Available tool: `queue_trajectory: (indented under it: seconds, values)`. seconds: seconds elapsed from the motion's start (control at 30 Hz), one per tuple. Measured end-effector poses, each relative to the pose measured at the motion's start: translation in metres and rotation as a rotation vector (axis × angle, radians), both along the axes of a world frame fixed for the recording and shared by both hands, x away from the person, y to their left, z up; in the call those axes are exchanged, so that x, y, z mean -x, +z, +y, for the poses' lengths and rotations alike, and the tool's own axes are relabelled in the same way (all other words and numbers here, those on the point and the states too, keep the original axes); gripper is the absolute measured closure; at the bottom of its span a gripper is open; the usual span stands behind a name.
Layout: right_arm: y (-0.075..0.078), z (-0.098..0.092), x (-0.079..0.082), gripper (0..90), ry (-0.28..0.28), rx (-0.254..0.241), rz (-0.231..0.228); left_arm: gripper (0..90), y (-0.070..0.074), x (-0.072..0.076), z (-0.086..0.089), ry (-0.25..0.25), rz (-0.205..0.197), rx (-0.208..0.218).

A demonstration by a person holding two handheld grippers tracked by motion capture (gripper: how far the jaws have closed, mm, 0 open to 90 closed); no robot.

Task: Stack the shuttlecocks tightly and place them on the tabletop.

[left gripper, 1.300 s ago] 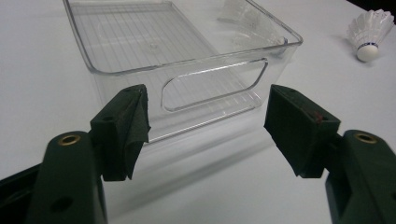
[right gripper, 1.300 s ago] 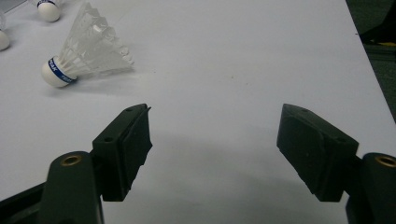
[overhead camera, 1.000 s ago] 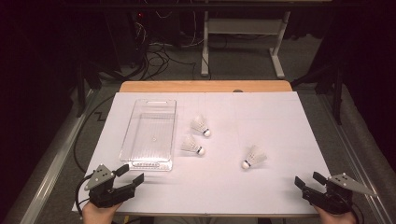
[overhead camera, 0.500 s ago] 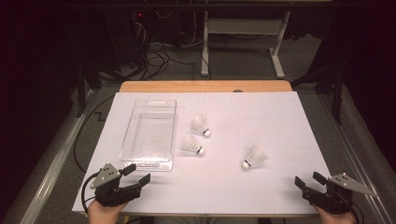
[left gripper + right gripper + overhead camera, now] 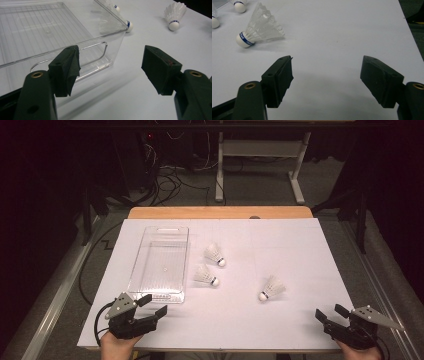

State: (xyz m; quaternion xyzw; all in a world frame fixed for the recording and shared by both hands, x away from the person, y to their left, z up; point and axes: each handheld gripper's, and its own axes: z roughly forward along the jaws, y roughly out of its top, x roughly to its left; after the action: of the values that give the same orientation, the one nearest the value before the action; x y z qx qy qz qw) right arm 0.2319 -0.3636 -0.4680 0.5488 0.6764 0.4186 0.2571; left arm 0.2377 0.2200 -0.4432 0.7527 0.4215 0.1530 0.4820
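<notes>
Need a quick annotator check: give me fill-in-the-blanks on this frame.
1. The number of shuttlecocks on the table is ___.
2. The clear bin holds ___ shuttlecocks.
3. Both hand-held grippers, left and right, have their jaws ___.
4. The lone shuttlecock lies nearer the ___ hand-held gripper.

Answers: three; no; open; right

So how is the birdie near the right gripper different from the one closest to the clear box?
The shuttlecock nearer the right gripper lies alone out on the white table, cork toward the person's left. The shuttlecock beside the clear plastic bin lies close to the bin's right wall with another shuttlecock just behind it, cork toward the person's right. Both are white, on their sides, with a blue band at the cork.
</notes>
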Motion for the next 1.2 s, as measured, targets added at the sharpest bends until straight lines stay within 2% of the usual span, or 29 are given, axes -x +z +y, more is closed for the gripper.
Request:
queue_trajectory:
  seconds: [0.67,1.2]
  values:
    - [0.0,0.0,0.0,26.3,0.003,0.002,-0.005,31.8,0.0,-0.003,-0.016,-0.039,0.002,-0.009]
    - [0.0,0.001,0.0,26.4,0.011,0.005,-0.003,31.7,0.0,-0.007,-0.03,-0.081,0.001,-0.038]
